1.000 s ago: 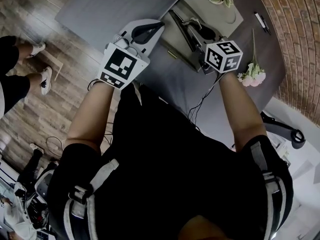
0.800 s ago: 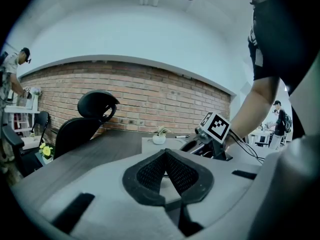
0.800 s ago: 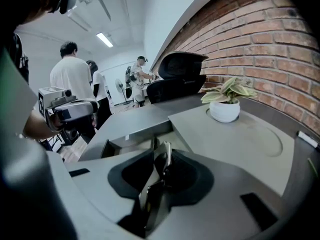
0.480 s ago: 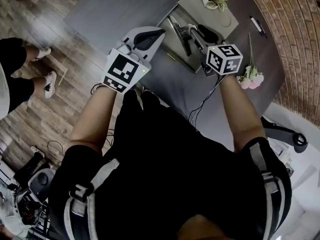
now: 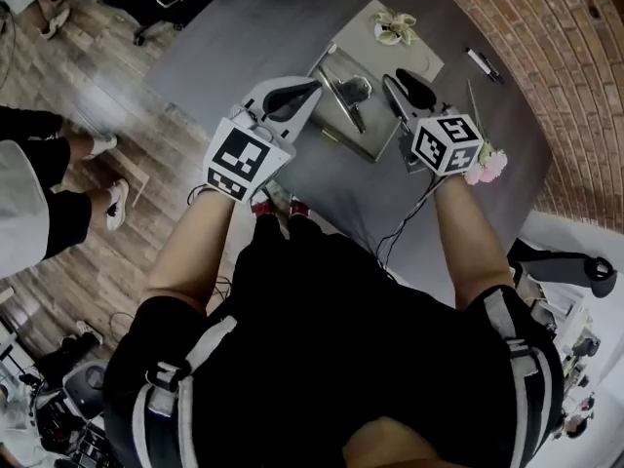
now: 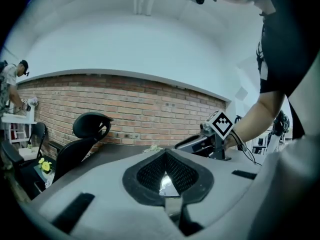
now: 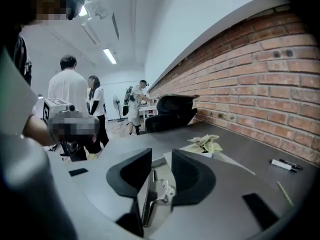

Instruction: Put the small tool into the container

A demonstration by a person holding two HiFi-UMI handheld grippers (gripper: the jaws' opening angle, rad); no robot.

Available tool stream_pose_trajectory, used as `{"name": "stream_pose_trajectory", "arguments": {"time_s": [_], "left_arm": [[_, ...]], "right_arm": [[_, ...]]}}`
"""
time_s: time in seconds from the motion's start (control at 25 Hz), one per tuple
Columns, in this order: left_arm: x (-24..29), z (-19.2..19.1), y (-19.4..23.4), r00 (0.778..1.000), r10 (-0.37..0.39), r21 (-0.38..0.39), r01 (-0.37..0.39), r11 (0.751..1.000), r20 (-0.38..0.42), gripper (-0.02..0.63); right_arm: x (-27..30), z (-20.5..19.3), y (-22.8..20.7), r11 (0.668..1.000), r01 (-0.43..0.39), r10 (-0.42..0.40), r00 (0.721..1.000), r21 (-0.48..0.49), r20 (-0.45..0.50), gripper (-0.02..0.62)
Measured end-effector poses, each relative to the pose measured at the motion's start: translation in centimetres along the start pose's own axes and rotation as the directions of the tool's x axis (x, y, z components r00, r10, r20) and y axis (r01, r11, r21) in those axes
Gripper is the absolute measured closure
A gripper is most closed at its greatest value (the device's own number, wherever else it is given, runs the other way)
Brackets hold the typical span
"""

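Observation:
The small shiny metal tool (image 5: 353, 93) lies inside the grey open container (image 5: 331, 117) on the dark table. My right gripper (image 5: 398, 81) hovers just right of the container. Its jaws are closing, with a gap still between the pads and nothing pressed in it. Through that gap, in the right gripper view, the tool (image 7: 163, 191) shows below my right gripper (image 7: 161, 157), beside the container's wall (image 7: 143, 204). My left gripper (image 5: 310, 88) is at the container's left edge, pads met at the tip and empty. It is shut in the left gripper view too (image 6: 166, 152).
A small potted plant (image 5: 393, 27) stands on a pale mat behind the container. A pen (image 5: 483, 63) and pink flowers (image 5: 487, 164) lie to the right near the brick wall. Office chairs and people stand beyond the table.
My right gripper has drawn back to the right, off the container, and the tool now lies free inside it. The left gripper has stayed at the container's left edge.

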State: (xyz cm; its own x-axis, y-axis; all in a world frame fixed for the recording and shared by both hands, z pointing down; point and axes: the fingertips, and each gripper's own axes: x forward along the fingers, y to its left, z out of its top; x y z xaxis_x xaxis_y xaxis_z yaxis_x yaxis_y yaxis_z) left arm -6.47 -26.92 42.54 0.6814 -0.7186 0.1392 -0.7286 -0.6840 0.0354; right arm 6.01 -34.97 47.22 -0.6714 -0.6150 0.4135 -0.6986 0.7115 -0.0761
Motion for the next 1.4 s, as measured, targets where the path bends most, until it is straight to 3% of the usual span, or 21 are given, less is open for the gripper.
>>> {"name": "stream_pose_trajectory", "arguments": {"time_s": [0.28,0.68,0.96,1.4], "left_arm": [[-1.1,4.6,-0.4,0.997,-0.010,-0.027,0.013,1.000,0.081,0.600],[-1.9,10.6,-2.5,0.993,-0.053,0.091,0.044,0.995,0.108,0.598],[-1.5,14.1,-4.4,0.985,-0.096,0.161,0.073,0.984,0.141,0.600],[-1.5,14.9,-5.7,0.982,-0.125,0.185,0.098,0.978,0.140,0.599]], "right_arm": [[-5.0,5.9,2.8,0.998,0.036,-0.025,0.980,-0.056,0.196,0.522],[-11.3,10.5,3.2,0.995,0.098,-0.078,0.923,-0.035,0.377,0.597],[-14.4,11.4,2.5,0.992,0.125,-0.105,0.903,-0.021,0.417,0.598],[-15.8,12.5,2.3,0.988,0.153,-0.125,0.892,-0.030,0.434,0.598]]}}
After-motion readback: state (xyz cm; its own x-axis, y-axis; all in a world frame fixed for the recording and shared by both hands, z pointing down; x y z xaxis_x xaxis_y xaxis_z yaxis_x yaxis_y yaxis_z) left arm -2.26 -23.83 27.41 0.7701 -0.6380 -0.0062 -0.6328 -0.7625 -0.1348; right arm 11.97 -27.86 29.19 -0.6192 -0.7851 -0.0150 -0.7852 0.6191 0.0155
